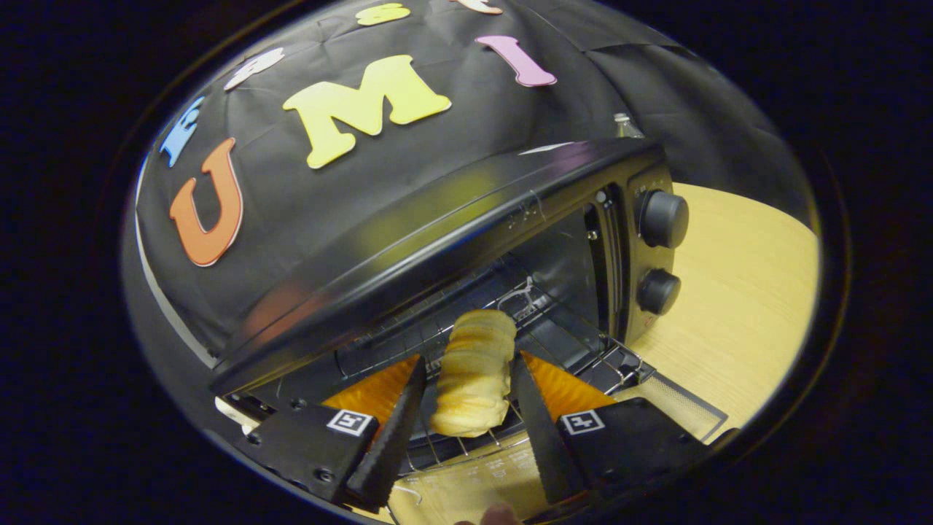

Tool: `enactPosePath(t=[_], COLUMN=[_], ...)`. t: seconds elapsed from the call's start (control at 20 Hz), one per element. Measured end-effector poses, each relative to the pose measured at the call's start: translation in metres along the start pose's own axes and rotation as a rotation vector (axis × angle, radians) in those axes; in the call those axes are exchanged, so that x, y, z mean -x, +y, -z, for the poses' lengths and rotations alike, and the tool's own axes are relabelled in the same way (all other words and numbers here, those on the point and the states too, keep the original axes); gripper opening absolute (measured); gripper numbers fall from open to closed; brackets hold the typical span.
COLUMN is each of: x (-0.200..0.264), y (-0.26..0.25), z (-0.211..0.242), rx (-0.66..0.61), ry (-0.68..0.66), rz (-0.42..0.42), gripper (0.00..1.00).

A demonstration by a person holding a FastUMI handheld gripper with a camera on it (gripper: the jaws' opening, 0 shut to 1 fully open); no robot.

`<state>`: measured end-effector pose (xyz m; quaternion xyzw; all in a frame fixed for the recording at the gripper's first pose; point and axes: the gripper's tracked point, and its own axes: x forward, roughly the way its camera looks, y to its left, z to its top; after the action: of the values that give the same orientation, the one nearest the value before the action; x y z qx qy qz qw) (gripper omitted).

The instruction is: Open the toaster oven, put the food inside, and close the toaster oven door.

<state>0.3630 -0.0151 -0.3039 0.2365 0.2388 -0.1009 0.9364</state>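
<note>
The black toaster oven [437, 233] stands with its door [466, 481] folded down toward me and its wire rack [466, 448] showing in the mouth. A pale golden bread roll [472, 379] lies lengthwise on the rack, pointing into the oven. My gripper [470, 359] reaches into the oven mouth with one finger on each side of the roll. A narrow dark gap shows between the roll and the left finger [401, 415]. The right finger [536, 415] stands very close to the roll. The jaws are slightly open around the roll.
Two round knobs [663, 219] sit on the oven's right panel. The oven stands on a light wooden table [736, 292] that stretches to its right. The oven's roof hangs low over the rack. A clear bottle top [625, 125] peeks up behind the oven.
</note>
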Motion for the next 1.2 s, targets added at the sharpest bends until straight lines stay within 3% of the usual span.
enactPosePath(t=[0.25, 0.55, 0.85, 1.2], x=[0.036, 0.105, 0.156, 0.174], y=[0.001, 0.003, -0.013, -0.051], z=[0.003, 0.012, 0.025, 0.080], rx=[0.086, 0.162, 0.309, 0.399], ry=[-0.003, 0.018, 0.018, 0.150], rz=[-0.030, -0.134, -0.180, -0.185], gripper=[0.91, 0.99, 0.99, 0.99])
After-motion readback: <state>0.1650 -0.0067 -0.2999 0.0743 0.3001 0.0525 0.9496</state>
